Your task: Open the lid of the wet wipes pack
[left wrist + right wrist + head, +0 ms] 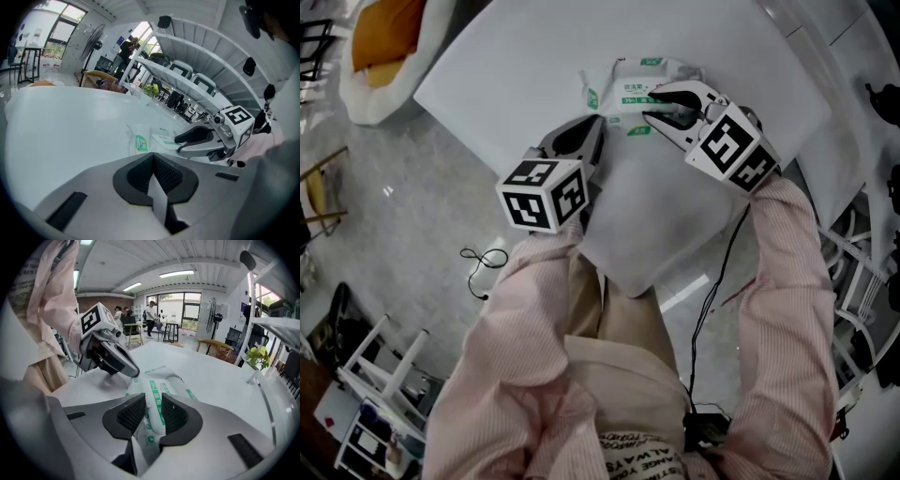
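At the near edge of a white desk (534,66), a person in pink striped sleeves (787,281) leans over with a claw in each hand, and each claw carries a cube of black-and-white square markers. On the grey floor to the left lies a loop of black cable (483,267). The left claw (596,122) points down and away, its jaws closed together with nothing between them. Its tip sits at the near left end of the wet wipes pack (637,73); whether it presses on the wrapper cannot be told. The right claw (649,105) comes in from the right and is clamped on the pack. Its dark ribbed pads (174,414) sit on either side of a raised white strip with a green stripe on the pack's top. The pack itself lies flat on the desk just beyond both claws, towards the far side, white with green print. Farther off, across the room, people (151,312) stand beside bright windows.
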`<state>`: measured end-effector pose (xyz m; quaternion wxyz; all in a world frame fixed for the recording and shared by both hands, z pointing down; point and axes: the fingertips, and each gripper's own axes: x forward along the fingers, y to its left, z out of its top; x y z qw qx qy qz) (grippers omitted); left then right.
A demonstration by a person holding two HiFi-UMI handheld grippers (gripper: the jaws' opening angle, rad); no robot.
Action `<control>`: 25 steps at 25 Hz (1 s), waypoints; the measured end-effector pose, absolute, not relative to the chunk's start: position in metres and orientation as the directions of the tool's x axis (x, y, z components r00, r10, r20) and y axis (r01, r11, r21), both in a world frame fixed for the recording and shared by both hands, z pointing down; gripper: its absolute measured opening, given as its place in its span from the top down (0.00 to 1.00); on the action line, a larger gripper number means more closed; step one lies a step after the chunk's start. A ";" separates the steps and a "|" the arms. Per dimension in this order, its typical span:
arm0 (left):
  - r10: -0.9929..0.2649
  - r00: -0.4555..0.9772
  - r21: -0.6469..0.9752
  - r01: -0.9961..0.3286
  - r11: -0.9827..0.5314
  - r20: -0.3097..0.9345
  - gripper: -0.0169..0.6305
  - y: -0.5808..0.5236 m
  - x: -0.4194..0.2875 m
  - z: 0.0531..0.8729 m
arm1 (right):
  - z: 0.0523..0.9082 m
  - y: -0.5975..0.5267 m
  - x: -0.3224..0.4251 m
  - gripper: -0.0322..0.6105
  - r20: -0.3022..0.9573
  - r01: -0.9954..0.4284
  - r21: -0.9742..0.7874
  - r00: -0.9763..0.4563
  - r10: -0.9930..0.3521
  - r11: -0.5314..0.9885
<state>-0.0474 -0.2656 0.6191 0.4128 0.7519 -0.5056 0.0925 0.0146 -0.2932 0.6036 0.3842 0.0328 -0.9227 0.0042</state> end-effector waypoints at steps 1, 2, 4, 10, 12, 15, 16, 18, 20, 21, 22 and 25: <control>-0.685 0.470 0.525 -0.838 -0.148 0.557 0.98 -0.265 -0.047 0.619 | 0.603 -0.293 0.015 0.79 0.706 -0.067 -0.001 -0.706 -0.047 0.998; -0.686 0.469 0.523 -0.839 -0.148 0.557 0.98 -0.265 -0.047 0.619 | 0.602 -0.294 0.015 0.80 0.701 -0.073 -0.020 -0.712 -0.038 0.997; -0.687 0.467 0.521 -0.841 -0.149 0.557 0.97 -0.265 -0.048 0.618 | 0.598 -0.296 0.014 0.80 0.680 -0.098 -0.073 -0.732 -0.023 0.993; -0.686 0.465 0.519 -0.842 -0.146 0.560 0.97 -0.265 -0.048 0.620 | 0.593 -0.302 0.013 0.80 0.648 -0.127 -0.145 -0.762 -0.003 0.981; -0.686 0.466 0.521 -0.841 -0.147 0.559 0.97 -0.266 -0.048 0.620 | 0.587 -0.308 0.013 0.81 0.622 -0.155 -0.168 -0.783 -0.017 0.973; -0.687 0.465 0.519 -0.842 -0.148 0.558 0.97 -0.267 -0.049 0.618 | 0.576 -0.318 0.010 0.82 0.590 -0.188 -0.172 -0.806 -0.052 0.967; -0.688 0.464 0.519 -0.842 -0.148 0.558 0.98 -0.267 -0.049 0.618 | 0.574 -0.320 0.010 0.83 0.587 -0.190 -0.162 -0.807 -0.060 0.968; -0.688 0.465 0.519 -0.842 -0.149 0.557 0.98 -0.266 -0.049 0.618 | 0.571 -0.322 0.008 0.85 0.585 -0.192 -0.144 -0.808 -0.073 0.971; -0.687 0.467 0.520 -0.841 -0.149 0.557 0.97 -0.266 -0.048 0.618 | 0.569 -0.325 0.008 0.86 0.579 -0.199 -0.132 -0.811 -0.088 0.971; -0.687 0.467 0.521 -0.840 -0.149 0.556 0.97 -0.266 -0.048 0.618 | 0.569 -0.326 0.007 0.86 0.575 -0.204 -0.127 -0.813 -0.096 0.971; -0.687 0.467 0.522 -0.840 -0.149 0.556 0.98 -0.266 -0.048 0.618 | 0.568 -0.327 0.007 0.87 0.570 -0.209 -0.121 -0.815 -0.105 0.970; -0.687 0.467 0.522 -0.840 -0.148 0.557 0.98 -0.266 -0.048 0.619 | 0.566 -0.333 0.005 0.88 0.561 -0.230 -0.097 -0.817 -0.137 0.968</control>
